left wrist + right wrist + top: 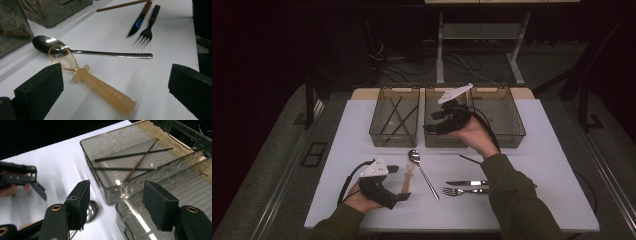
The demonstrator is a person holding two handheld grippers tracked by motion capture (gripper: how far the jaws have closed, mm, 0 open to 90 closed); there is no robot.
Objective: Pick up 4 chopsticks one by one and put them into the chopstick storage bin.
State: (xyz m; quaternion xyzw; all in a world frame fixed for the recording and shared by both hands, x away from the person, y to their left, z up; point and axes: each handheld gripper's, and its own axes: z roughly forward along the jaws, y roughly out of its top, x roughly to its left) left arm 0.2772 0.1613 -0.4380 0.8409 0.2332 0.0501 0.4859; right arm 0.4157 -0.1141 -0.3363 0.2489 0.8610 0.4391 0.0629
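A white table (537,150) carries everything. Along its far edge stand 3 smoky translucent bins (395,117) side by side; the left one holds thin dark sticks (132,156), crossed over each other. In front of the bins lies a metal spoon (422,170), bowl toward the bins, handle running toward the person. Just beside its bowl, touching it, lies an amber plastic spoon (100,87) with a thick handle marked LUSN. To the right lie a knife (464,183) and a fork (462,191), parallel and close together. A single dark stick (469,159) rests near them.
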